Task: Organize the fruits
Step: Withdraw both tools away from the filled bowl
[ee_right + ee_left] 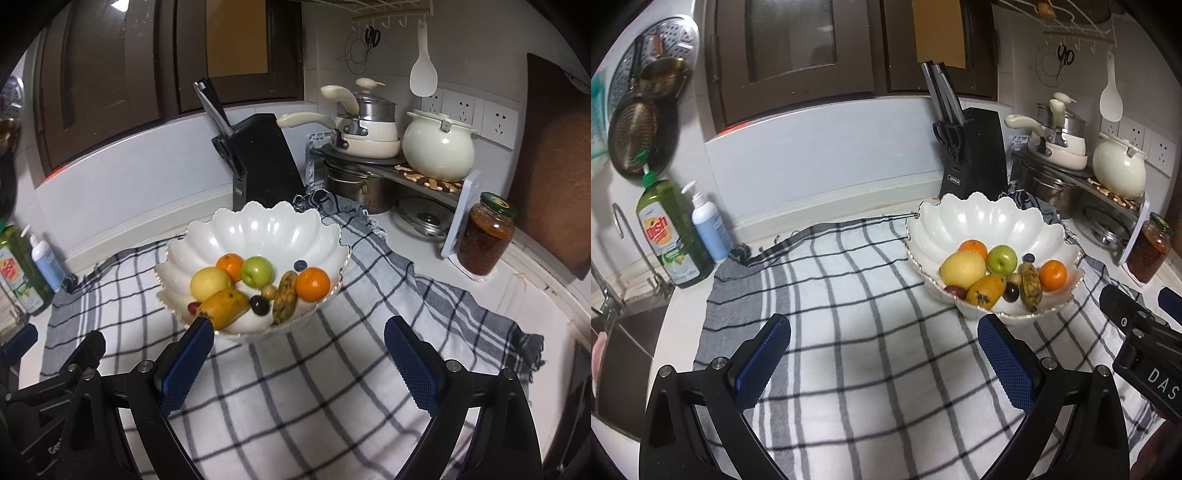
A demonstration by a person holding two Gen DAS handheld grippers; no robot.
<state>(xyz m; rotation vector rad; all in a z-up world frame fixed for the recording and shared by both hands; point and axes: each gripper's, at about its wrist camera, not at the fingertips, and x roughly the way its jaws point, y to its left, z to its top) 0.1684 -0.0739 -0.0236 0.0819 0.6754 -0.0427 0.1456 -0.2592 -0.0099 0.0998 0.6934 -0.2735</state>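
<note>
Both grippers, left gripper [882, 354] and right gripper [299, 354], are hovering with fingers spread and empty; all fruit is sitting in the white bowl [258, 232] at centre frame, so any withdrawal should be staying clear of its rim

Beyond the right gripper [299, 334], its left finger hides the mango's [225, 304] near end. A small reddish fruit [192, 307], perhaps a grape, peeks out beside it. The sink [624, 332] is cut off at the frame's edge.

White scalloped bowl [258, 236] of fruit on checked cloth [314, 387], right hand-held gripper [299, 354] open, empty
</note>
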